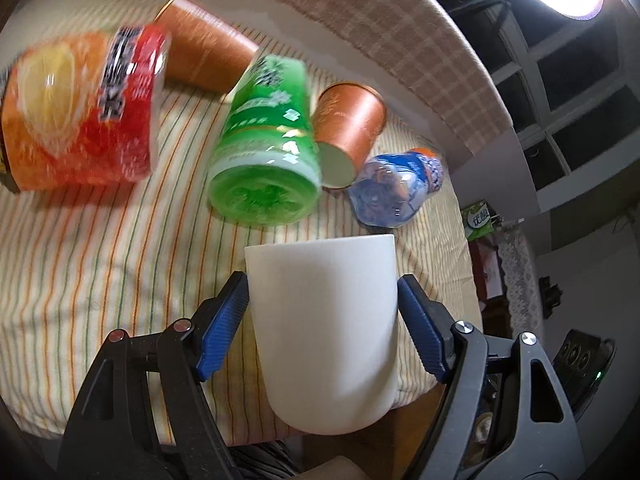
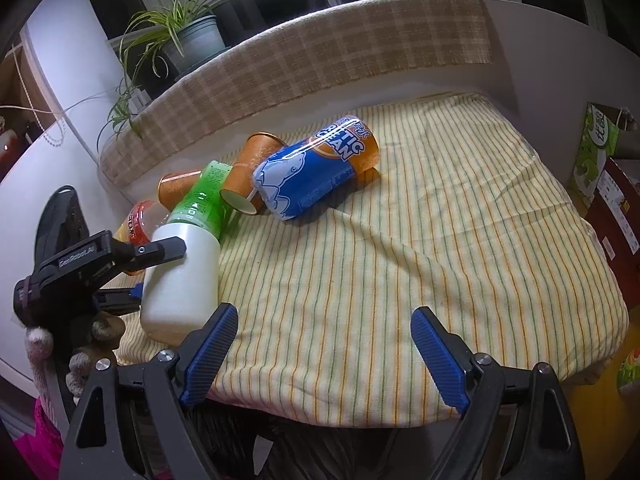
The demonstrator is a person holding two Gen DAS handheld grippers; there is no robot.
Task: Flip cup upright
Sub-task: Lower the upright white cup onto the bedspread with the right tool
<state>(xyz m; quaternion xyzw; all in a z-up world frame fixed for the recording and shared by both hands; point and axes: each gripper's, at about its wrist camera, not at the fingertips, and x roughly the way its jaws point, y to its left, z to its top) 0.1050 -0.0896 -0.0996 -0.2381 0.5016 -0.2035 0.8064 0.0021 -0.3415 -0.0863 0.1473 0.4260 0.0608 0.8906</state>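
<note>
A plain white cup point(image 1: 326, 328) sits between the blue pads of my left gripper point(image 1: 322, 324), which is shut on it. The flat end of the cup points away from me and its rounded end points toward the camera. In the right wrist view the same cup point(image 2: 182, 276) is at the left, near the table's front edge, held by the left gripper point(image 2: 132, 264) from the left. My right gripper point(image 2: 324, 356) is open and empty over the front edge of the striped cloth.
A striped cloth point(image 2: 420, 248) covers the table. Lying on it are a green bottle point(image 1: 268, 140), an orange-red bottle point(image 1: 84, 112), a blue bottle point(image 2: 316, 168) and two orange paper cups point(image 1: 352, 120) point(image 1: 204, 52). A plaid-covered ledge point(image 2: 320, 60) runs behind. A potted plant point(image 2: 188, 40) stands behind it.
</note>
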